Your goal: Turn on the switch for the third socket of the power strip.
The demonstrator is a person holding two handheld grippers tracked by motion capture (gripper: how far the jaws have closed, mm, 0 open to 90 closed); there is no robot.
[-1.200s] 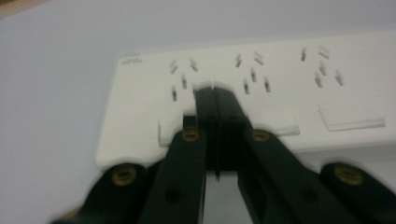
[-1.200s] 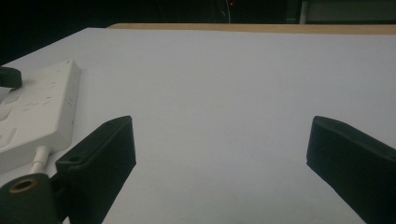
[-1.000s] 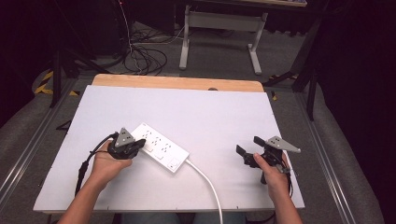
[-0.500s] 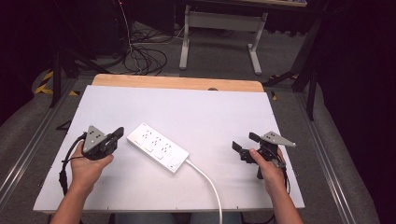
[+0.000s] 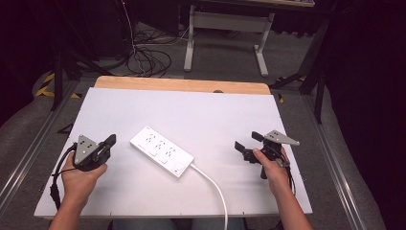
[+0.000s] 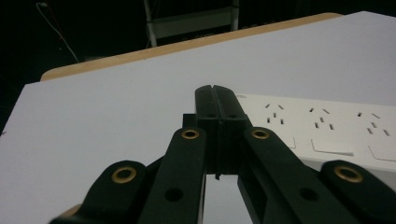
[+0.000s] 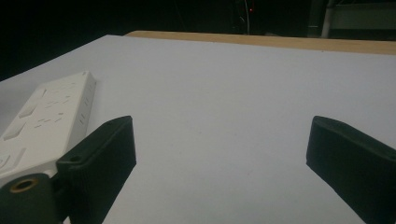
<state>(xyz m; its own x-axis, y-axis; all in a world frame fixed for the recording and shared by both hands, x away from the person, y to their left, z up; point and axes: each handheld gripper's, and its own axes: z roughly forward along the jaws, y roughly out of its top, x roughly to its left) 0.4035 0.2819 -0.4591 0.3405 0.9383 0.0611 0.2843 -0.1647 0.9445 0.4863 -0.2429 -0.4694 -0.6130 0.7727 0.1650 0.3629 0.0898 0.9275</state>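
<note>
High view: a white power strip (image 5: 162, 151) is seen mid-desk, between the left gripper (image 5: 110, 140), jaws pressed together empty, and the right gripper (image 5: 247, 145), jaws spread wide, empty.

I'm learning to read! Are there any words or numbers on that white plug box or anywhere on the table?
No readable text anywhere.
Power strip: a tiny mark near its end in the left gripper view, too small and blurred to read.
White table: no writing.
Left tongs, right tongs: no labels.
</note>
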